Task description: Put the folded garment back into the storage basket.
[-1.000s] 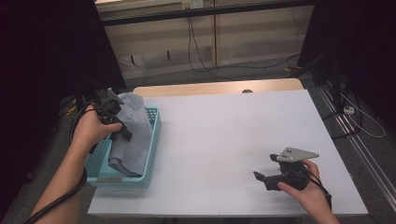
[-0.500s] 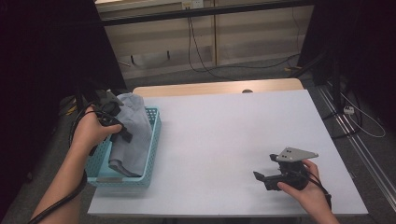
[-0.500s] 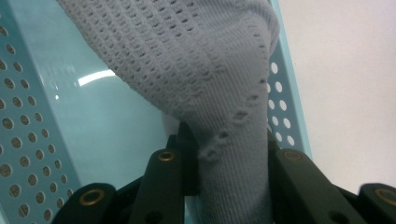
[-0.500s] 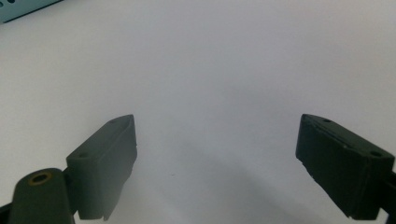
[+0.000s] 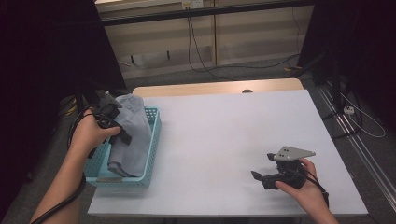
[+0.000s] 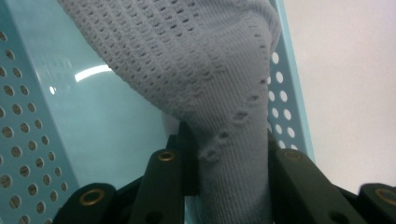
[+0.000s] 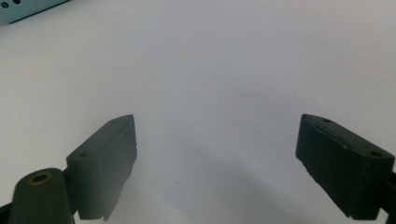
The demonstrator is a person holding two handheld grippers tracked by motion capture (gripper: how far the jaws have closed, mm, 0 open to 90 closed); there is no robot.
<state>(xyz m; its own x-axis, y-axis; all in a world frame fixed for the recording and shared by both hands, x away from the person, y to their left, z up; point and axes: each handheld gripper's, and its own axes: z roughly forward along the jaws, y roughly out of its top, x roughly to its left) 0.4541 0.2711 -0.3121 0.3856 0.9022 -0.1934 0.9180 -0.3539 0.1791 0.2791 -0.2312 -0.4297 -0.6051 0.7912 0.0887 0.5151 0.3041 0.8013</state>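
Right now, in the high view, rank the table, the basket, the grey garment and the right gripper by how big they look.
1. White table
2. Turquoise basket
3. Grey knit garment, partly hidden by the left gripper
4. Right gripper; it sits nearer the camera, yet looks smallest.

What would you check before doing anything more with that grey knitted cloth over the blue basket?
1. Grip on the cloth: the left gripper has its jaws pressed on a fold of the grey knitted cloth. Ok.
2. Cloth free of the basket: its lower part hangs inside the turquoise basket, and whether it touches the bottom is hidden. Cannot tell.
3. Basket firmly on the table: it stands at the left edge of the white table, with its outer side seeming to overhang. Not ok.
4. Other gripper ready: the right gripper has its jaws wide apart, nothing between them. Ok.
5. Landing space: bare tabletop lies between basket and right gripper. Ok.
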